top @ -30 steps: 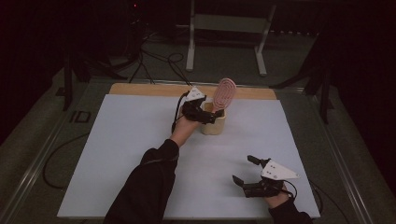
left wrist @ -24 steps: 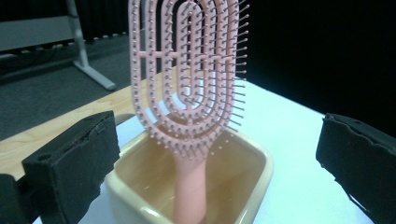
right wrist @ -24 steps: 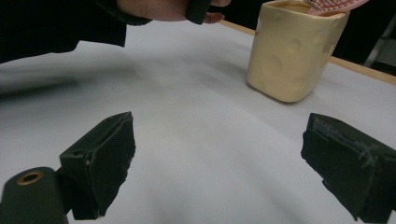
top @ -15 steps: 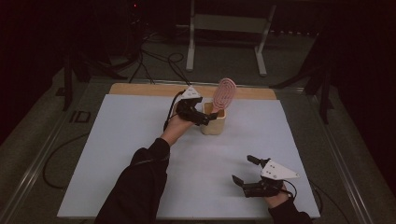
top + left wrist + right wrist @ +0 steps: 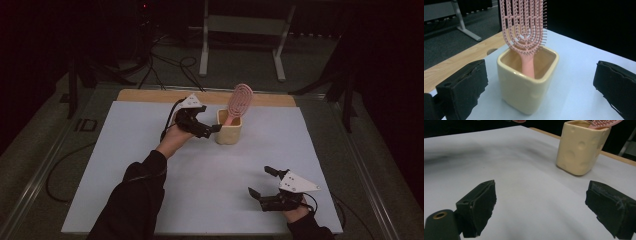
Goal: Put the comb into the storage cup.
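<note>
Pink hairbrush [image 5: 241, 100] stands handle-down in a cream square cup [image 5: 229, 128], its vented head leaning up and to the right above the rim. The cup sits on the white table cover [image 5: 125, 165] toward the far side, a little right of the middle, just short of the bare wooden strip [image 5: 150, 95] along the far edge.

The left gripper [image 5: 209, 130] is just beside the cup on its left. The forearm in a dark sleeve [image 5: 135, 200] stretches from the near edge up and to the right, the hand [image 5: 172, 142] is raised off the cover, and the grey plate on top faces up. In the left gripper view its jaws stand wide apart, one to each side of the cup, with a gap on both sides; they hold nothing and touch nothing. The brush handle [image 5: 527, 66] drops inside the cup near its middle.

The right gripper [image 5: 261, 181] lies low near the right near corner of the cover, well apart from the cup, pointing left and slightly away. Its jaws are also spread wide and empty, with bare cover between them in the right gripper view, where the dimpled cup [image 5: 580, 147] shows farther off.

Between the two grippers the cover is bare. Left of the left arm the cover runs open to its left edge. The right gripper is near the cover's near edge and right edge.
</note>
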